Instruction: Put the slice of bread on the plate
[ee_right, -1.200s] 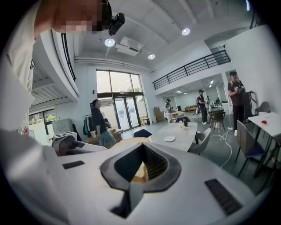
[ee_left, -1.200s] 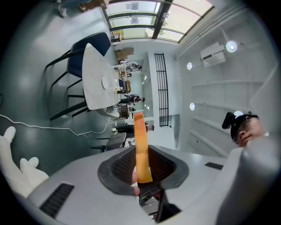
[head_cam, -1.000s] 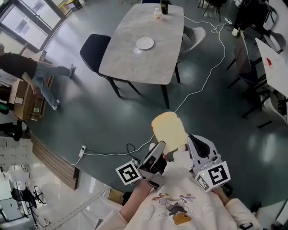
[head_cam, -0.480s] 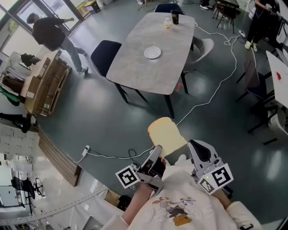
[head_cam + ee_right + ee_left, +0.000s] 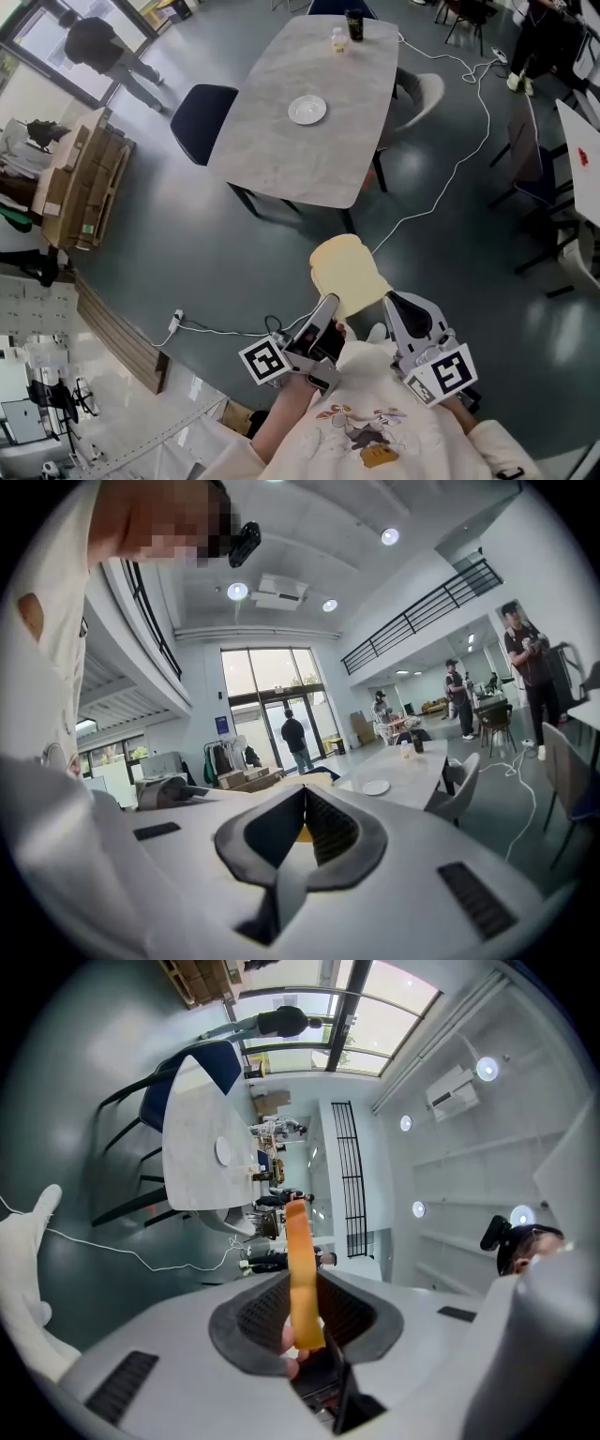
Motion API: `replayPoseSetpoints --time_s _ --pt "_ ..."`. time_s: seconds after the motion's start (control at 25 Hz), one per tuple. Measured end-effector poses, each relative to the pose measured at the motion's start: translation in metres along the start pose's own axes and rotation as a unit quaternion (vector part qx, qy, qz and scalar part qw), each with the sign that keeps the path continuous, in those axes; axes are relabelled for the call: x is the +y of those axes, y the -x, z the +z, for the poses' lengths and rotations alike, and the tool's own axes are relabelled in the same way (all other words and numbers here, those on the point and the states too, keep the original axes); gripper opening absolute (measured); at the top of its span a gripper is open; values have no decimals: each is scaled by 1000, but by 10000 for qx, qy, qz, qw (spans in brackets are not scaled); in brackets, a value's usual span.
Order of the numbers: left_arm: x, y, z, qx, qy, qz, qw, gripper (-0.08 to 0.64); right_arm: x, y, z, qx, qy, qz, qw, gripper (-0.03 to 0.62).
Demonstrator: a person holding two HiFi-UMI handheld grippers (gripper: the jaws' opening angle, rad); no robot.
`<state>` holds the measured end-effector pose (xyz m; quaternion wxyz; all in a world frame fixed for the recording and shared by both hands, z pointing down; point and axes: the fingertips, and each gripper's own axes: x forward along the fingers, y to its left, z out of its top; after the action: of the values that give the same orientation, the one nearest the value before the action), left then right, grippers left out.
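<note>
Between the jaws of my left gripper (image 5: 330,304) the slice of bread (image 5: 349,271) is clamped; my right gripper (image 5: 394,302), just beside it, is closed.

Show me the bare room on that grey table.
Bare: the near half of the grey stone table, from the white round plate to the near edge. Crowded: the far end, by the dark can and small pale cup.
</note>
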<state>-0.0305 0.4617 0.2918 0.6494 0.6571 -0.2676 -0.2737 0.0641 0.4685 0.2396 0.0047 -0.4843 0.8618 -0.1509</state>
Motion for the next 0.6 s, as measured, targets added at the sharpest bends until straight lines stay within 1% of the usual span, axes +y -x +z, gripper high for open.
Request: replayPoseSetpoints --time_s 0.08,0.12,0.24,0.28,0.44,0.6 --pt "5 -25 14 68 98 -29 9999 95 -14 -20 4 -6 -129 42 9999 5" --pt "3 -35 25 100 79 -47 9999 95 -18 -33 8 -4 -152 51 9999 5" --pt "-6 -59 75 133 -162 -131 9997 95 -25 -85 25 -15 -80 87 9999 5" --pt "-7 -65 92 97 -155 -160 9997 95 -29 -103 27 29 -69 65 10000 5" --pt "-6 -76 147 -59 139 -269 9995 96 -38 -163 39 215 -32 -70 9997 5" --pt "-5 -78 188 64 247 -339 9991 96 -31 -208 59 103 116 -114 9998 5"
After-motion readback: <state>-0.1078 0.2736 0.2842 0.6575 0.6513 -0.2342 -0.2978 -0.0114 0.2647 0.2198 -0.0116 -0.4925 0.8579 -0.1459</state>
